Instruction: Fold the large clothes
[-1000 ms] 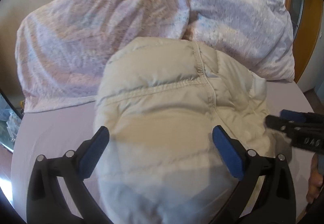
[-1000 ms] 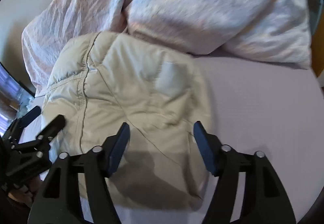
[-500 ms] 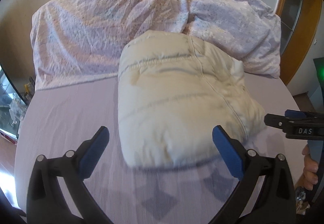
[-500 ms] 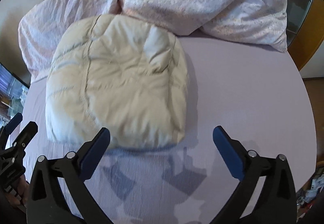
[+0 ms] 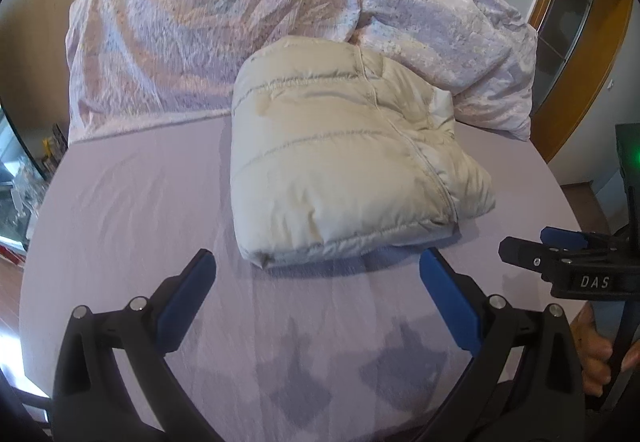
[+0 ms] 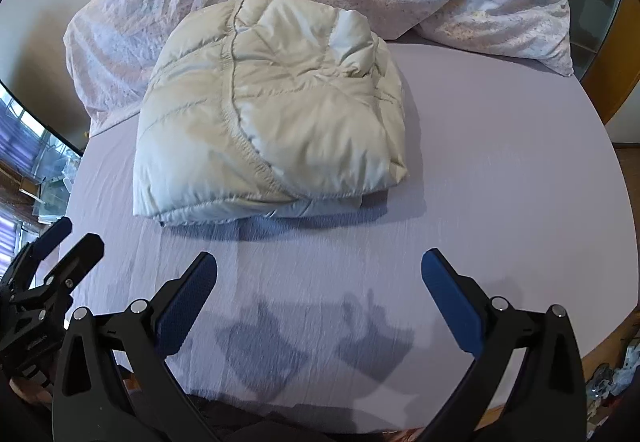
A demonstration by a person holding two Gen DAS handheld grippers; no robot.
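On the bed [image 5: 120, 202], the folded jacket [image 5: 340, 170] sits compact against the pillows [image 5: 192, 54]; left gripper [image 5: 316, 302] and right gripper [image 6: 320, 302] fingers are spread, empty, the fold apparently done.

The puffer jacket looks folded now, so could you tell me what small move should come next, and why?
Probably just keep both tongs clear. The beige puffer jacket lies as a compact bundle on the bed sheet, and the left tongs and right tongs are open, touching nothing.
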